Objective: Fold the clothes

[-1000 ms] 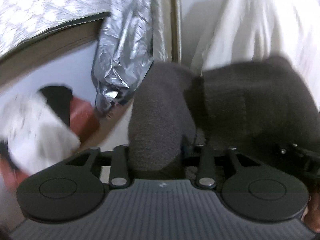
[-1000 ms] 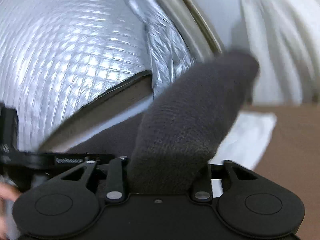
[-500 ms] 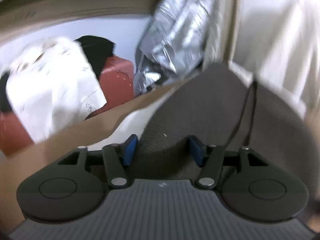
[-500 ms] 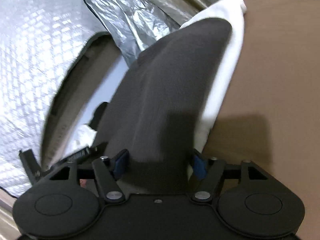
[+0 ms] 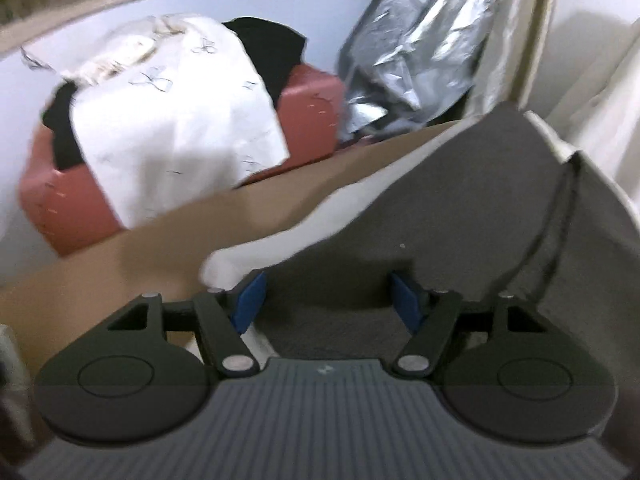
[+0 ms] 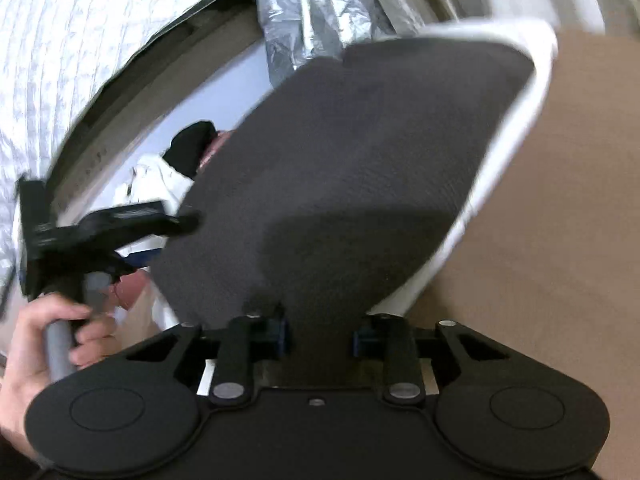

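A dark grey knit garment [image 5: 460,216] lies flat on a white cloth [image 5: 280,240] on the brown table [image 5: 120,264]. My left gripper [image 5: 327,300] hangs low over its near edge. Its jaws are opening, and the blue pads [image 5: 250,300] stand clear of the fabric between them. In the right wrist view the same garment [image 6: 360,160] spreads ahead, with the white cloth [image 6: 500,148] showing along its right edge. My right gripper [image 6: 320,336] is closing, and its pads pinch the garment's near edge. At the left, a hand [image 6: 36,340] holds the left gripper [image 6: 168,220].
Beyond the table's far edge stands a red-brown box [image 5: 312,120] draped with a white printed cloth [image 5: 172,120] and a black garment [image 5: 268,48]. Crumpled silver foil [image 5: 416,44] and a pale curtain [image 5: 592,80] stand at the back right. Quilted silver sheeting [image 6: 80,40] fills the left.
Both grippers came down from holding the grey garment bunched in the air. It now lies spread on the white cloth. The left jaws widened and freed it; the right jaws widened, then narrowed.
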